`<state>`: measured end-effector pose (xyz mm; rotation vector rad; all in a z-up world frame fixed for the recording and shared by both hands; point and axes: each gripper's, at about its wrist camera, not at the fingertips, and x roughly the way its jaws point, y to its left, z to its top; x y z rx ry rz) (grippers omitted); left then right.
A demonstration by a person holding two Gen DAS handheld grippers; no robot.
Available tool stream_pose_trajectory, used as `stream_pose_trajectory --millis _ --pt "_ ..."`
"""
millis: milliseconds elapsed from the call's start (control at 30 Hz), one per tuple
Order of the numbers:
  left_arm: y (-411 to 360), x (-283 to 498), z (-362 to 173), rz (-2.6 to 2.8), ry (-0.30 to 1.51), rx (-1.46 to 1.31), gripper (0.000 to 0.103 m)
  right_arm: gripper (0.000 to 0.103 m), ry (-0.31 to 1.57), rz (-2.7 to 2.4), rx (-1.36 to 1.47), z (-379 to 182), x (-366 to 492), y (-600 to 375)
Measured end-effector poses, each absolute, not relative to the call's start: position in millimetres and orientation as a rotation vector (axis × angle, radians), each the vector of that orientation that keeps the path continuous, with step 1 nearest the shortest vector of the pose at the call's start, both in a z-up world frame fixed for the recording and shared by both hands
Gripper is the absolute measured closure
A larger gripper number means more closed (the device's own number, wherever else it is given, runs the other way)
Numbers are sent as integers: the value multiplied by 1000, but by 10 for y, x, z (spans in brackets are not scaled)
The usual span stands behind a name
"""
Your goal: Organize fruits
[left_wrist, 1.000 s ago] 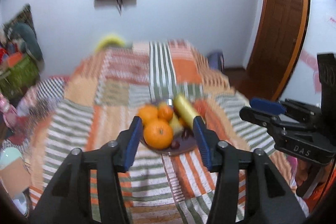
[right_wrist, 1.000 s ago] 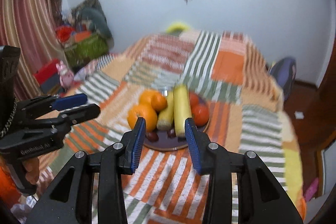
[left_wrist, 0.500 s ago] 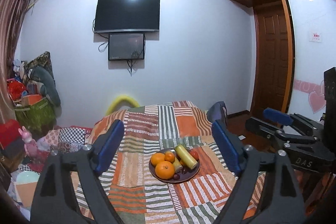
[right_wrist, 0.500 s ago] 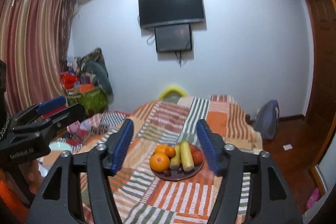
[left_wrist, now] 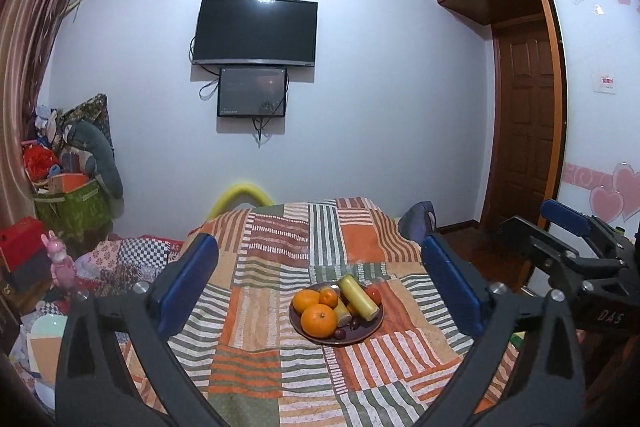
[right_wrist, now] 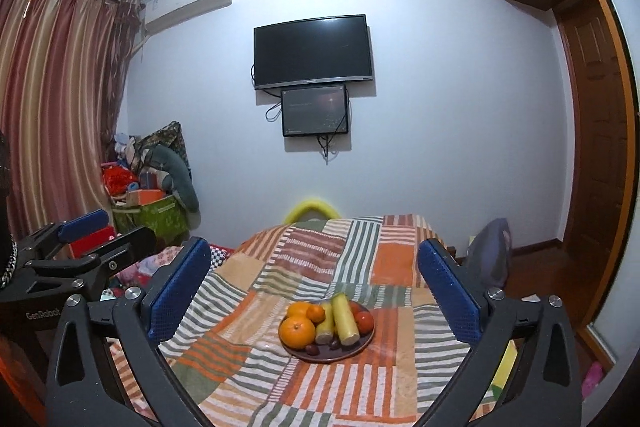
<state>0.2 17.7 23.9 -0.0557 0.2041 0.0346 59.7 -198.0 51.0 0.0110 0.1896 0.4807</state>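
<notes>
Fruit point(left_wrist: 336, 309) was seen heaped on the plate point(left_wrist: 362, 334), beyond and between the jaws of both grippers. Left gripper point(left_wrist: 320, 285) and right gripper point(right_wrist: 316, 283) had just been opened wide and drawn back, nothing held; sorting was judged finished.

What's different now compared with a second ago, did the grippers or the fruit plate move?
Both grippers pulled back and tilted up from the plate. The left gripper and right gripper have just been opening their jaws and now stand wide, with nothing held between them. Nothing was picked up. The oranges, yellow fruit and plate lie as before on the striped blanket.
</notes>
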Motion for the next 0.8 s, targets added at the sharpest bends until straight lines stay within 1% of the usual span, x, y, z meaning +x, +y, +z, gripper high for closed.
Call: stream_pose_trajectory --millis 800 --pt "138 10 227 48 204 -49 0 0 194 471 5 484 545 -1965"
